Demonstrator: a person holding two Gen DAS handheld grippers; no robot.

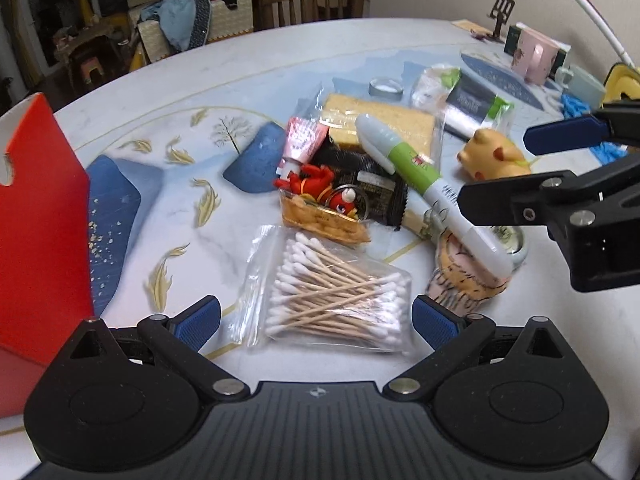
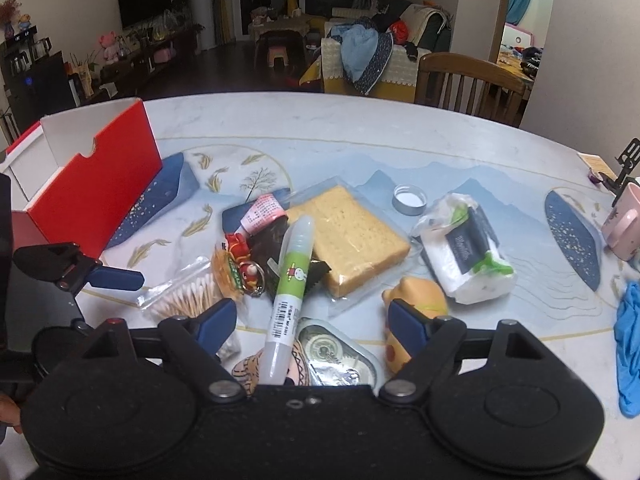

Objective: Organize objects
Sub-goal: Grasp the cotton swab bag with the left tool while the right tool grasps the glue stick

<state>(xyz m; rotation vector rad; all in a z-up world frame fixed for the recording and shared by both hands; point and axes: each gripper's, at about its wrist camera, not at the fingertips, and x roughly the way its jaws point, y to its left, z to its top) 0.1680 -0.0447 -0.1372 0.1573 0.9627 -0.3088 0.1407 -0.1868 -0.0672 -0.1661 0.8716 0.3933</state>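
Left wrist view puts the bag of cotton swabs (image 1: 332,292) flat on the bench (image 1: 168,92) at lower centre, long axis across the frame, squarely between the wide-open, empty left tool (image 1: 316,318), nearer than the right tool (image 2: 310,322), also open and empty.

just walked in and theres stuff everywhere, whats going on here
A person holds a gripper in each hand over a pile of odds and ends on the table. The left gripper, open, straddles a bag of cotton swabs. The right gripper, also open, hangs over a glue pen. Nothing is gripped. The red box waits nearby.
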